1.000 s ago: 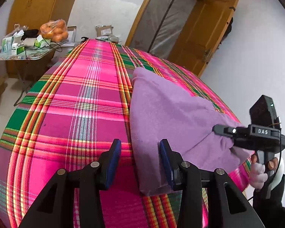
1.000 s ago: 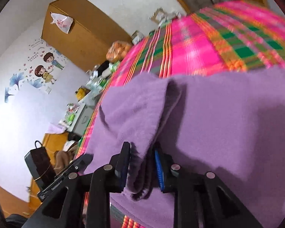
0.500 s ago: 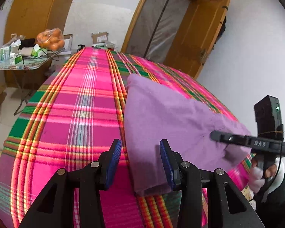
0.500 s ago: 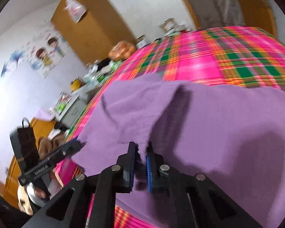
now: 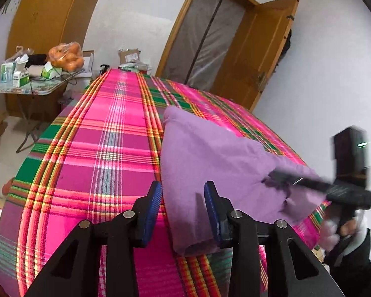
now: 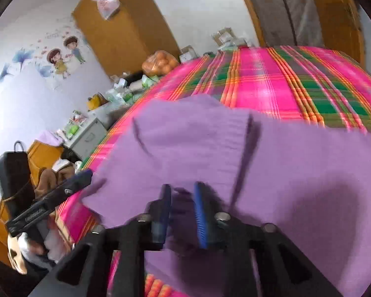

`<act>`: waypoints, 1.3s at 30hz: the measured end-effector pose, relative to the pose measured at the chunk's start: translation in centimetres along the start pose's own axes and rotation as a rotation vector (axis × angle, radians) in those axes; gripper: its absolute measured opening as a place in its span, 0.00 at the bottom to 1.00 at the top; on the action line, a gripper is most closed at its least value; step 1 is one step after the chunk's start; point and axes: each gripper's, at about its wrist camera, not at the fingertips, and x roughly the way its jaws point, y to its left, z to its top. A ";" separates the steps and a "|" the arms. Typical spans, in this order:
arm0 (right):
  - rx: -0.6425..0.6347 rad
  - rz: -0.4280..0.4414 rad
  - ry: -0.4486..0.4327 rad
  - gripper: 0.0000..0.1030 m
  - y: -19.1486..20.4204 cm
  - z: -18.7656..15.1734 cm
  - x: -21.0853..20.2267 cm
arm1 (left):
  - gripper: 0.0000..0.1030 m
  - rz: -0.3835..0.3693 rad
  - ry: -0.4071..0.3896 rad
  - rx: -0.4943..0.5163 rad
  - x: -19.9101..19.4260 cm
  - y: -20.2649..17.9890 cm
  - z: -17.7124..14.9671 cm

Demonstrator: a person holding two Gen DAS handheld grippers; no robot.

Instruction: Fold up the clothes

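A purple garment [image 5: 210, 153] lies on the right half of a bed covered in pink plaid cloth [image 5: 99, 148]. My left gripper [image 5: 183, 198] hovers over the garment's near left edge. Its jaws are closing, the edge lies between them, and the pads do not press on it. In the right wrist view, my right gripper [image 6: 183, 208] has a bunched fold of the purple garment [image 6: 296, 173] between its blue pads, still closing on it. From the left wrist view, the right gripper [image 5: 282, 177] pinches the near right corner, blurred. The left gripper [image 6: 84, 175] shows at the left.
A cluttered side table [image 5: 37, 84] with a bag of oranges [image 5: 66, 54] stands beyond the bed's far left corner. A wooden door [image 5: 259, 54] stands open behind the bed. A wardrobe [image 6: 126, 32] lines the wall. A person's hand [image 5: 343, 225] holds the right gripper's handle.
The right gripper's jaws have narrowed onto a fold of the purple garment and the gripper has rolled. The left jaws have narrowed a little over the garment's edge.
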 end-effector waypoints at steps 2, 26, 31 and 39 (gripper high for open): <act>0.031 0.019 -0.014 0.09 -0.5 0.3 -0.3 | 0.36 0.015 0.028 0.003 0.7 0.0 -0.3; -0.192 0.053 0.298 0.02 6.1 13.2 15.4 | 0.18 -0.107 0.042 -0.105 1.6 2.6 -1.6; -0.147 0.074 0.278 0.01 4.8 13.7 15.7 | 0.17 -0.114 0.036 -0.090 1.4 2.4 -1.7; -0.092 0.095 0.196 0.04 3.3 15.1 14.7 | 0.17 -0.108 0.036 -0.088 1.4 2.5 -1.7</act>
